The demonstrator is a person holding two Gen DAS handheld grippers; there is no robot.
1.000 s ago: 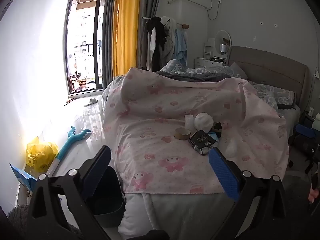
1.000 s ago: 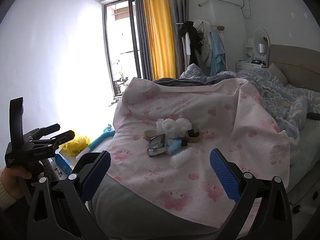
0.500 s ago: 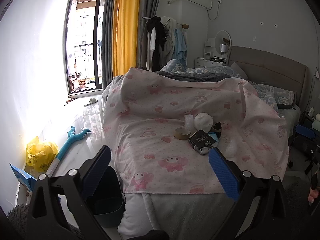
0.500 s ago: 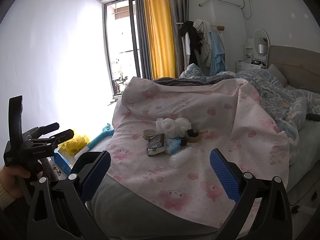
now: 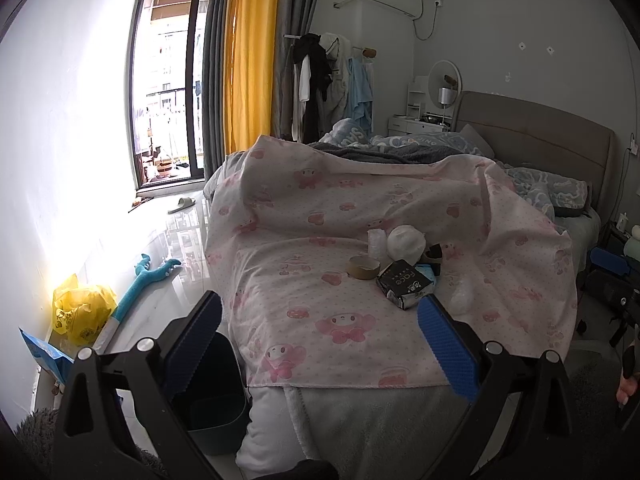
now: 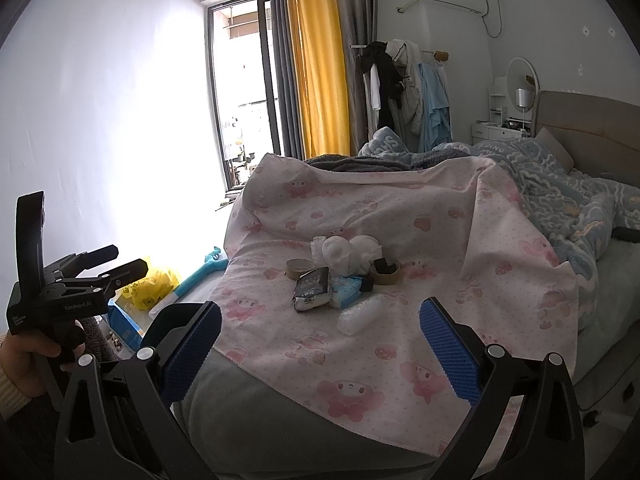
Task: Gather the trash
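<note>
Left gripper (image 5: 318,338): jaws spread wide, empty.
Right gripper (image 6: 320,340): jaws spread wide, empty.
Risk: black packet (image 6: 311,288) may slide on loose pink sheet (image 6: 400,344); pads could snag cloth.
Bin (image 5: 216,392): low beside bed, a drop could miss.

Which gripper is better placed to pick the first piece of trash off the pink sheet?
Right, probably. The right gripper faces the trash pile head-on, open and empty. The left gripper is also open, but sits over the bin with the pile off-centre.
</note>
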